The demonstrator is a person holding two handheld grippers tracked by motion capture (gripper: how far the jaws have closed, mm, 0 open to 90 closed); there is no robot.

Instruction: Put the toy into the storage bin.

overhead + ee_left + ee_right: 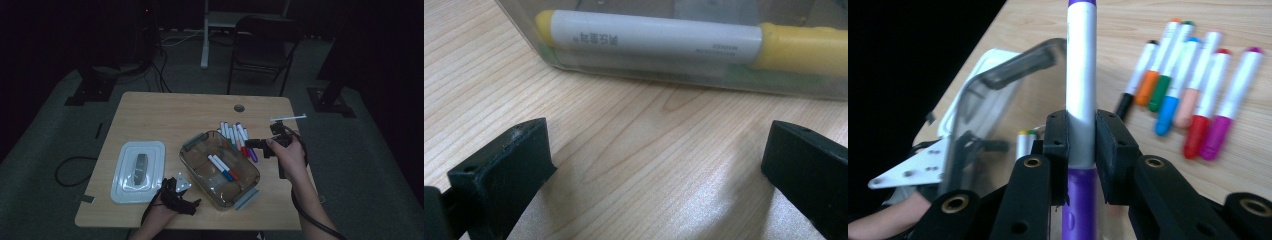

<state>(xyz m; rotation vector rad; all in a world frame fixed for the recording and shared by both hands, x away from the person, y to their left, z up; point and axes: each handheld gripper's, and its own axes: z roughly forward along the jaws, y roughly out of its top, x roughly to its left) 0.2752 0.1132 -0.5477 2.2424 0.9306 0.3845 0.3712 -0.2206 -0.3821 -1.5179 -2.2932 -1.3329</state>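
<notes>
The left gripper [176, 192] rests with jaws apart beside the clear box's [195, 165] near wall. The right gripper [1081, 137] clamps a purple marker [1081, 75] crosswise at mid-length, lifted above the table; the box lies to its left, markers [234, 132] beyond.

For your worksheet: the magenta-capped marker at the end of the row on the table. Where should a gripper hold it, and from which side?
Grip the magenta-capped marker across its white barrel, from above: it lies flat, its outer side is free, and the red-capped marker lies close against the other.
</notes>
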